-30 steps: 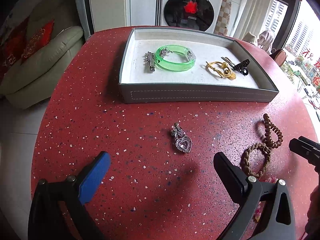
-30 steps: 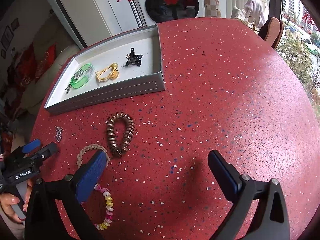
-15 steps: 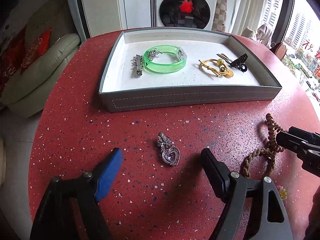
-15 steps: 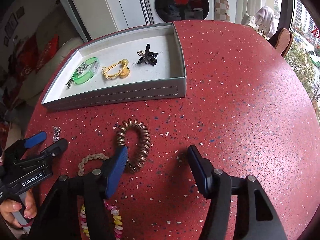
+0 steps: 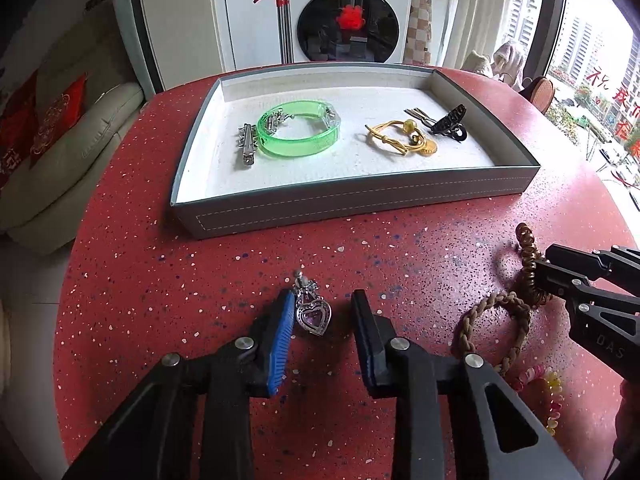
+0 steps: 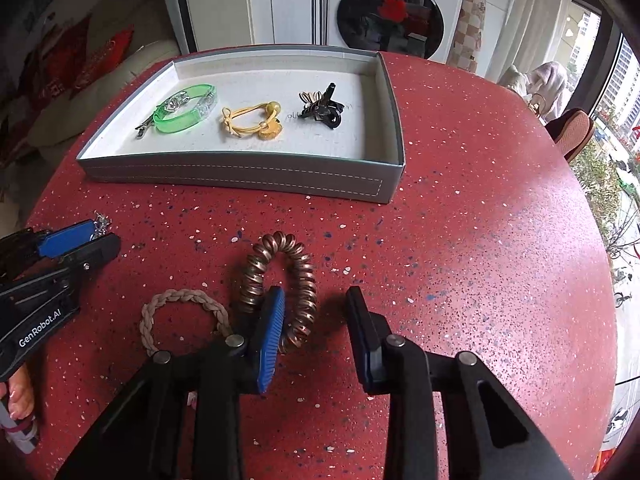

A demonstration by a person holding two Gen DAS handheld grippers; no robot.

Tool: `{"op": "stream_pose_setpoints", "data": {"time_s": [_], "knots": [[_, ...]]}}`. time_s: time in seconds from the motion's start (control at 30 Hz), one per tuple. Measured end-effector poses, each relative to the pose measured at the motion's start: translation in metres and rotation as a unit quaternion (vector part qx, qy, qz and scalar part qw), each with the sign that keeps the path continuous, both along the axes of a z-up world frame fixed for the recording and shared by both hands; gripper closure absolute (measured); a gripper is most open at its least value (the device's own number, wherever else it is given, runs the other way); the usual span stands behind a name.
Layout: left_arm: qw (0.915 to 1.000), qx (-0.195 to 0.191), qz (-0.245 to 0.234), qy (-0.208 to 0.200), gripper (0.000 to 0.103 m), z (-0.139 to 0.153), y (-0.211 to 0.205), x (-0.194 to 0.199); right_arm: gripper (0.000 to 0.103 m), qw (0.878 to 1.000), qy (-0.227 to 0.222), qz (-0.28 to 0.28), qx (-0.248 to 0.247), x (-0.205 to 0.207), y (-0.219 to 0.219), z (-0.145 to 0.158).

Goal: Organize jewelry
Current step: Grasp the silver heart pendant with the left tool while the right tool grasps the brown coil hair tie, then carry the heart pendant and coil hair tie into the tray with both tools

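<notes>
A silver heart pendant (image 5: 313,311) lies on the red table between the fingers of my left gripper (image 5: 323,312), which is open around it, its blue pad touching the pendant's left side. My right gripper (image 6: 316,312) is open around the right side of a brown spiral hair tie (image 6: 280,276); its blue finger stands inside the loop. A braided beige hair tie (image 6: 182,316) lies just left of it. The grey tray (image 5: 360,200) holds a green bangle (image 5: 298,128), a silver clip (image 5: 248,144), a yellow cord tie (image 5: 400,138) and a black claw clip (image 5: 450,122).
A pastel bead bracelet (image 5: 546,392) lies near the table's front right, by the braided tie. The round red table's edge (image 6: 600,280) curves close on the right. A sofa (image 5: 60,160) stands left, a washing machine (image 5: 348,12) behind.
Both grippers moved forward and down and narrowed. The left came around the heart pendant, the right came onto the spiral hair tie with one finger inside its loop.
</notes>
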State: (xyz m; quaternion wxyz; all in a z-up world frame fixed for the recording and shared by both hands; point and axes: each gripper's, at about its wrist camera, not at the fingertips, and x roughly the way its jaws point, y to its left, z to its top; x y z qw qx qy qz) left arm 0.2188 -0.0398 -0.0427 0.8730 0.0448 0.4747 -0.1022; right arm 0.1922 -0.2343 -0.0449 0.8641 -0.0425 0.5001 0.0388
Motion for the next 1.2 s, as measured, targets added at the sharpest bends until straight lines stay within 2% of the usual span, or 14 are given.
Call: {"op": "stream_pose_setpoints", "data": {"time_s": [0.03, 0.1, 0.23, 0.4, 0.87, 1.2], "knots": [[1.0000, -0.001, -0.002, 0.000, 0.067, 0.000, 0.000, 0.000, 0.092, 1.000, 0.001, 0.003, -0.002, 0.000, 0.002, 0.000], [0.9999, -0.009, -0.006, 0.001, 0.067, 0.001, 0.003, 0.000, 0.092, 1.000, -0.002, 0.004, -0.005, -0.001, 0.006, 0.001], [0.9985, -0.055, -0.007, 0.008, 0.067, 0.004, 0.014, -0.001, 0.092, 1.000, -0.010, -0.006, 0.022, -0.005, 0.000, 0.005], [0.9973, -0.073, -0.011, -0.001, 0.067, 0.013, 0.025, -0.005, 0.091, 0.999, -0.025, -0.010, 0.045, -0.012, -0.008, 0.019], [0.9948, -0.099, -0.011, -0.021, 0.067, 0.058, 0.039, 0.007, 0.091, 0.992, -0.052, -0.019, 0.112, 0.000, -0.023, 0.060], [0.9946, -0.077, -0.015, -0.067, 0.067, 0.105, 0.034, 0.055, 0.091, 0.990, -0.081, -0.002, 0.111, 0.043, -0.015, 0.100]]}}
